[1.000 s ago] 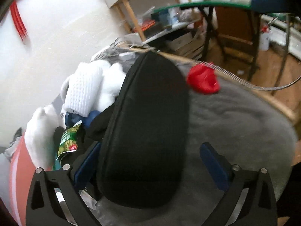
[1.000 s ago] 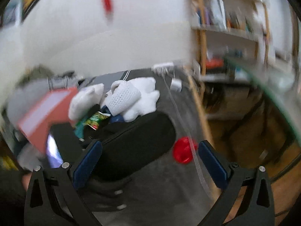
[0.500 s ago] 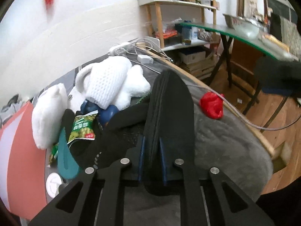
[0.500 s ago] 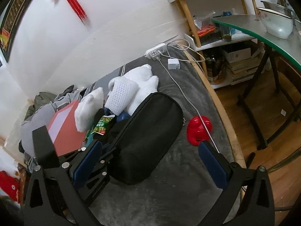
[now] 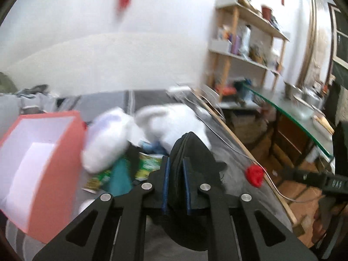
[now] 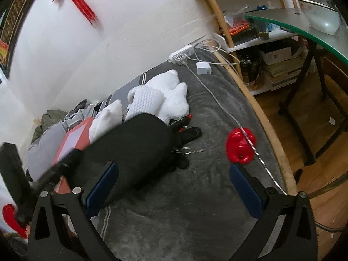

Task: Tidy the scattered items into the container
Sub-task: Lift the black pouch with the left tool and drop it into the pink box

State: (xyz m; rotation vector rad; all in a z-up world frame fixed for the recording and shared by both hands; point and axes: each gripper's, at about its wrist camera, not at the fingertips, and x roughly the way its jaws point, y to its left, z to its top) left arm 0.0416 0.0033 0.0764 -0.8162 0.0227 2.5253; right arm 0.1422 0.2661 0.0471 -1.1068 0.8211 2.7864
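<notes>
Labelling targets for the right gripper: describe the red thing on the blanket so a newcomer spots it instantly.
Find the grey blanket by the white wall. Near its wooden-edged side, ahead of the open right gripper, sits a small glossy red lump under a braided cable. It lies alone, apart from the black, white clutter.

A grey blanket-covered bed (image 6: 208, 198) is carrying a red clip (image 6: 239, 146), white plush (image 6: 171, 97), charger (image 6: 203, 68), and, possibly resting, a black case (image 6: 130, 152).

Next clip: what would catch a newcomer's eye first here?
The large black zippered pouch, pinched at its edge by the left gripper in the middle of the grey blanket. Next, the open salmon-pink box to its left, and the small red object just beyond the open right gripper.
</notes>
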